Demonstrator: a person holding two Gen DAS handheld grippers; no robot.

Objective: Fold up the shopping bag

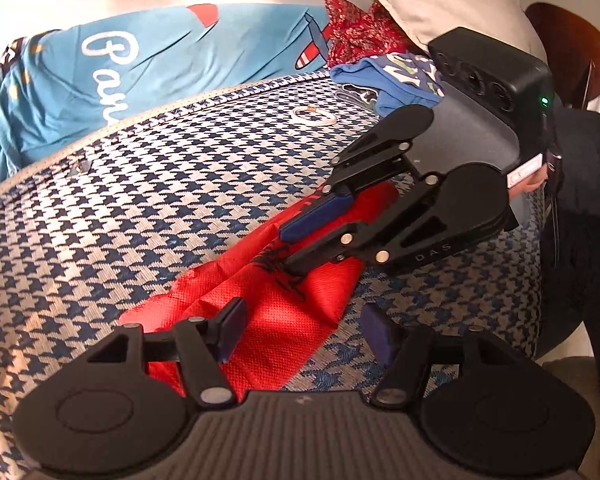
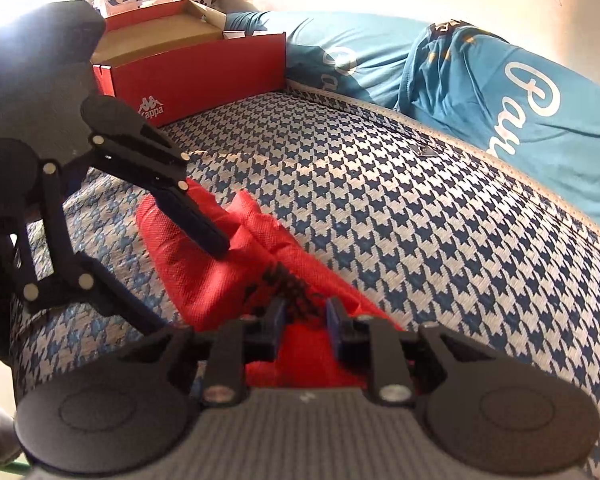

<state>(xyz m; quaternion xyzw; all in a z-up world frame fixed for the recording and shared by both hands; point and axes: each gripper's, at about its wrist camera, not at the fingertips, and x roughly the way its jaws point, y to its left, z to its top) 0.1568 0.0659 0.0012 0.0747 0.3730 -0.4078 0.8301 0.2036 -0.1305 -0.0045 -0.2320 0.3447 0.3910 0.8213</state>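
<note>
Red nonwoven shopping bag (image 1: 260, 320) on the houndstooth mattress (image 1: 140, 200): my right tool (image 2: 303, 312) pinches it, left tool (image 1: 300, 332) spread open above it.

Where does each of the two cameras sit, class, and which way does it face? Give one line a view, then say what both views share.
Left wrist view: sits on the left gripper, looking down along its open fingers at the red shopping bag; the right gripper comes in from the right.
Right wrist view: sits on the right gripper, jaws narrow around the bag's printed part; the left gripper enters from the left, a red shoe box behind.
Shared: the bag, both grippers, the houndstooth cover, the blue printed cloth.
</note>
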